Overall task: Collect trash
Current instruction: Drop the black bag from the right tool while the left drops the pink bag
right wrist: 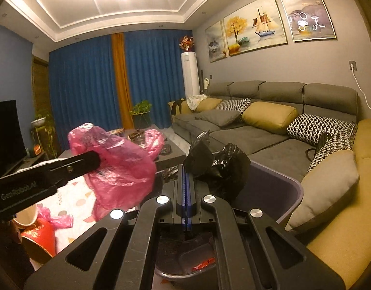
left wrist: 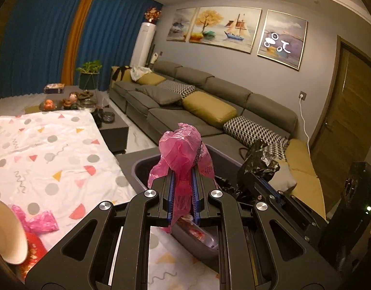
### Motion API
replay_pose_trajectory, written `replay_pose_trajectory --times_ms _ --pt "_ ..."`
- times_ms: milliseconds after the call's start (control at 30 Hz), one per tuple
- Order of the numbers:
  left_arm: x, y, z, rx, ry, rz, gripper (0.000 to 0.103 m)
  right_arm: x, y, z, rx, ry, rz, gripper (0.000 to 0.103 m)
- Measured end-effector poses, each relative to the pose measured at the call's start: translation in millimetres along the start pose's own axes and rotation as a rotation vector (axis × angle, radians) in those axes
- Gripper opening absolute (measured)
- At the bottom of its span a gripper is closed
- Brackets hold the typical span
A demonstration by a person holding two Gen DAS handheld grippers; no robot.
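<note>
My left gripper [left wrist: 183, 172] is shut on a crumpled pink plastic bag [left wrist: 183, 149] and holds it over the grey trash bin [left wrist: 141, 169]. From the right wrist view the same bag [right wrist: 120, 166] hangs from the left gripper at the left. My right gripper [right wrist: 186, 169] is shut on a black plastic bag [right wrist: 219, 166], the bin's liner, at the bin's rim [right wrist: 299, 193]. In the left wrist view the black bag [left wrist: 260, 162] sits at the right, in the right gripper. Inside the bin lies a clear container with a red wrapper [right wrist: 202, 263].
A table with a patterned white cloth [left wrist: 52, 149] holds another pink bag [left wrist: 38, 220], a paper cup [left wrist: 6, 229] and a red cup [right wrist: 40, 239]. A grey sofa with cushions [left wrist: 209, 111] runs along the right. A dark coffee table [left wrist: 112, 125] stands beyond.
</note>
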State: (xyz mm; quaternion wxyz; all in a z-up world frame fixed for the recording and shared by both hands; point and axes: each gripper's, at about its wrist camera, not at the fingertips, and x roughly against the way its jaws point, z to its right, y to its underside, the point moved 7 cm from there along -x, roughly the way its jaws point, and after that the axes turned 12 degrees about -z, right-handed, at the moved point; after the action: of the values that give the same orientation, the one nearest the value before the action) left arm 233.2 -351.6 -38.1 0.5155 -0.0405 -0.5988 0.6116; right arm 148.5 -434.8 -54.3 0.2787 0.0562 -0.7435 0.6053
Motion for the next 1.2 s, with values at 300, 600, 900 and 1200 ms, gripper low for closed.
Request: replay_pose_trajectory --times_ms 300,600,900,1200 --pt "-34 6 1 0.006 0.032 -0.072 0.012 -4 4 5 -0.015 0.029 -0.022 0.004" --pt "-57 21 1 -0.014 0.055 -0.152 0.019 4 10 13 -0.053 0.05 -0.009 0.047" --pt "-47 29 -6 -0.001 0.011 -0.129 0.071 27 12 26 -0.096 0.083 0.02 0.058" --pt "-4 43 -25 0.031 -0.105 -0.065 0.084 55 11 13 -0.075 0.089 0.052 0.067"
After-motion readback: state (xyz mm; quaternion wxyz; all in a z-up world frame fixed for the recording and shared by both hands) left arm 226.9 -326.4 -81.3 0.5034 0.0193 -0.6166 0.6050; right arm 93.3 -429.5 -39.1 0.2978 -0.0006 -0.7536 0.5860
